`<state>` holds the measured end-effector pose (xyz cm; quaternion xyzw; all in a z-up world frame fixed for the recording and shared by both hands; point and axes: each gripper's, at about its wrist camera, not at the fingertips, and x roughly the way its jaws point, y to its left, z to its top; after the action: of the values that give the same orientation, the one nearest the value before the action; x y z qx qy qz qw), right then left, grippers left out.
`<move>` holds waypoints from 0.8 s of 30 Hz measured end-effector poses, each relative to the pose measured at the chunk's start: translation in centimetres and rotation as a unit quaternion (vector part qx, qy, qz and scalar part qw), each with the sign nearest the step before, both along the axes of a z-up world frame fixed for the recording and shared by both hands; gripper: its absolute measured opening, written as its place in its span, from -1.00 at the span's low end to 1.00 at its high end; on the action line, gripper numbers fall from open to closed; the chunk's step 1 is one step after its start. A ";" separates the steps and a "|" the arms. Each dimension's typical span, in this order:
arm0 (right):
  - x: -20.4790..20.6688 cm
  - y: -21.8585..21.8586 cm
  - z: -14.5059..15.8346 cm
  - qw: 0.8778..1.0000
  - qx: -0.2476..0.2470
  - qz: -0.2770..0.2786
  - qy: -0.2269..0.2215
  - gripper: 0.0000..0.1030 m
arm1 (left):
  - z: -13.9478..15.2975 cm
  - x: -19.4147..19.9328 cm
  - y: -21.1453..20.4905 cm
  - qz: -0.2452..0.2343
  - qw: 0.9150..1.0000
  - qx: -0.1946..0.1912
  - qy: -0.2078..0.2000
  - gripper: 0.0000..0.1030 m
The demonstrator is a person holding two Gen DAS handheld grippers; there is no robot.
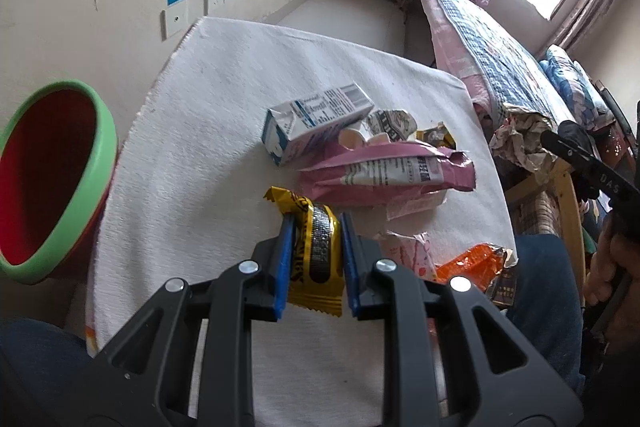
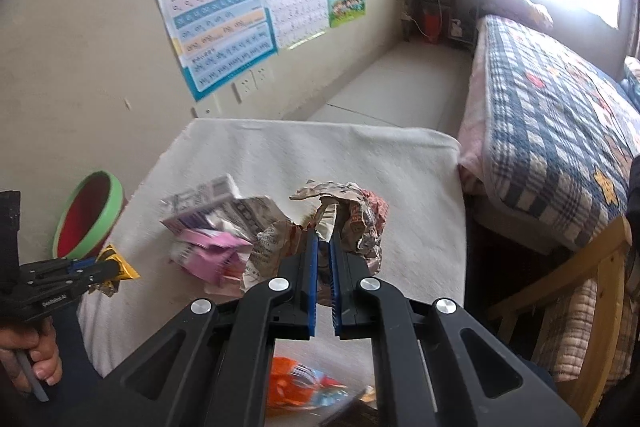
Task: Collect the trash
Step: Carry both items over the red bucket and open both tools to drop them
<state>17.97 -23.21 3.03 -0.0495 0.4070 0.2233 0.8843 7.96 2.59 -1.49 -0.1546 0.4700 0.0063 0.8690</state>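
My left gripper [image 1: 315, 223] is shut on a yellow and black snack wrapper [image 1: 316, 251], held above the white-clothed table [image 1: 192, 155]. It shows in the right wrist view too, as the left gripper [image 2: 108, 267] with the yellow wrapper [image 2: 120, 265]. My right gripper [image 2: 324, 233] is shut on a crumpled brown printed paper [image 2: 344, 215], lifted off the table. A red bin with a green rim [image 1: 52, 179] stands left of the table. On the cloth lie a white and blue carton [image 1: 316, 123], a pink wrapper [image 1: 388, 171] and an orange wrapper [image 1: 472, 263].
A bed with a checked quilt [image 2: 552, 107] runs along the right, with a wooden frame [image 2: 600, 291] near the table's corner. Posters [image 2: 216, 11] hang on the wall behind. A person's hand [image 2: 36, 359] holds the left gripper's handle. A small pale pink packet [image 1: 416, 251] lies near the orange wrapper.
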 end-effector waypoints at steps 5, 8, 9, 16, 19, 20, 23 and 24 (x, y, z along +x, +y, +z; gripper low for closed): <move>-0.5 2.4 0.8 1.000 0.005 0.023 -0.007 -0.90 | 0.5 -0.6 1.4 0.013 1.000 0.000 -0.008 -0.58; -0.8 4.0 1.2 0.999 0.007 0.037 -0.010 -0.90 | 0.8 -1.1 2.4 0.022 1.000 0.001 -0.012 -0.58; -1.0 4.5 1.3 0.999 0.008 0.041 -0.011 -0.90 | 0.9 -1.2 2.7 0.025 1.000 0.002 -0.013 -0.58; -1.8 8.6 2.5 0.996 0.021 0.079 -0.020 -0.90 | 1.7 -2.3 5.3 0.050 0.998 0.005 -0.022 -0.58; -2.2 10.6 3.0 0.995 0.026 0.097 -0.022 -0.90 | 2.0 -2.9 6.6 0.064 0.998 0.006 -0.026 -0.58; -2.3 11.1 3.1 0.994 0.027 0.103 -0.023 -0.90 | 2.2 -3.1 7.2 0.070 0.997 0.007 -0.028 -0.58; -2.6 13.4 3.5 0.991 0.036 0.123 -0.023 -0.90 | 2.6 -3.8 8.9 0.085 0.996 0.010 -0.031 -0.58; -2.8 14.0 3.6 0.991 0.038 0.128 -0.023 -0.90 | 2.6 -4.0 9.4 0.090 0.995 0.011 -0.032 -0.58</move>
<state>15.18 -9.23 6.67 -0.0726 0.3683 0.3491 0.8586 3.99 12.01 1.16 -0.1869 0.4259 0.0841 0.8812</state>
